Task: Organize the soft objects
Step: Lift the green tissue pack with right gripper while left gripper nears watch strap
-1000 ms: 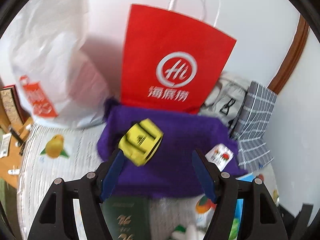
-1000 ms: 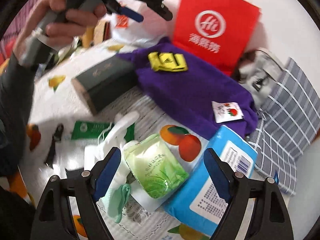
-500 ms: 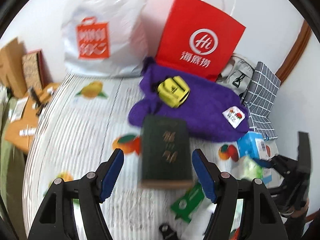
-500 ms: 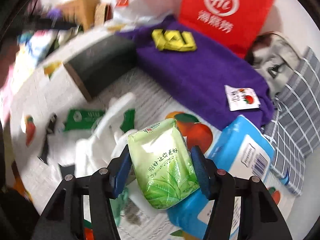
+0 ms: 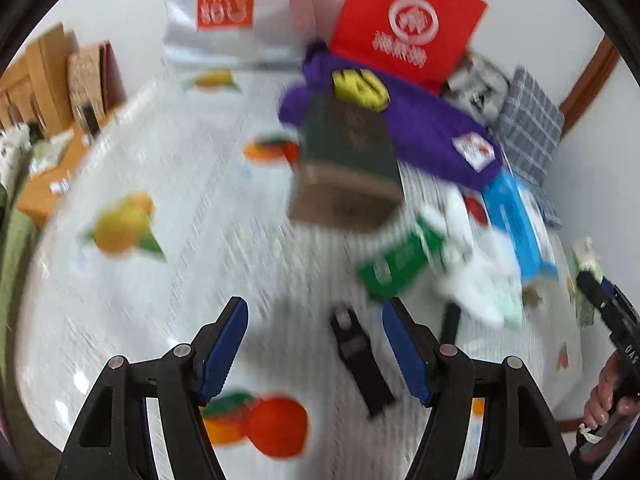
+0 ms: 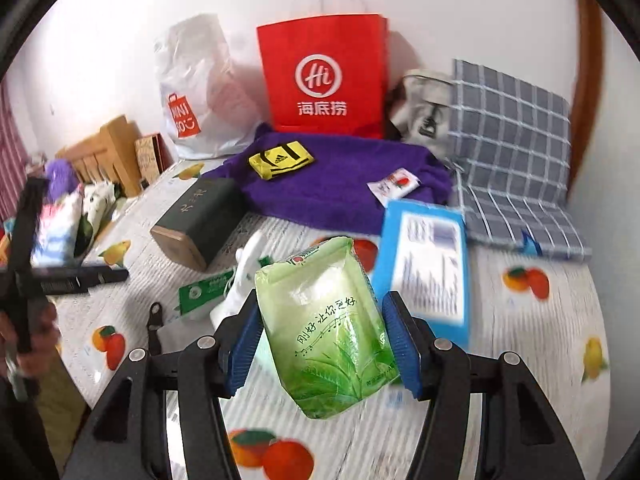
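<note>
My right gripper [image 6: 320, 344] is shut on a green tissue pack [image 6: 328, 328] and holds it above the fruit-print cloth [image 6: 520, 340]. A purple towel [image 6: 340, 188] lies at the back with a yellow folded cloth [image 6: 280, 159] and a small white packet [image 6: 394, 185] on it. A blue pack [image 6: 428, 268] lies to the right of the green one. My left gripper [image 5: 316, 352] is open and empty, low over the cloth [image 5: 180, 200], near a black clip [image 5: 360, 360]. The towel [image 5: 424, 132] shows far ahead of it.
A dark green box [image 6: 200, 220] lies left of the towel. A red paper bag [image 6: 324, 76] and a white plastic bag [image 6: 196, 92] stand against the wall. A checked grey cloth [image 6: 508, 152] lies at the right. A green sachet [image 5: 396, 264] and white gloves [image 5: 476, 280] lie mid-table.
My right gripper closed on the green tissue pack and lifted it. My left gripper drew back from the towel, toward the near side of the table.
</note>
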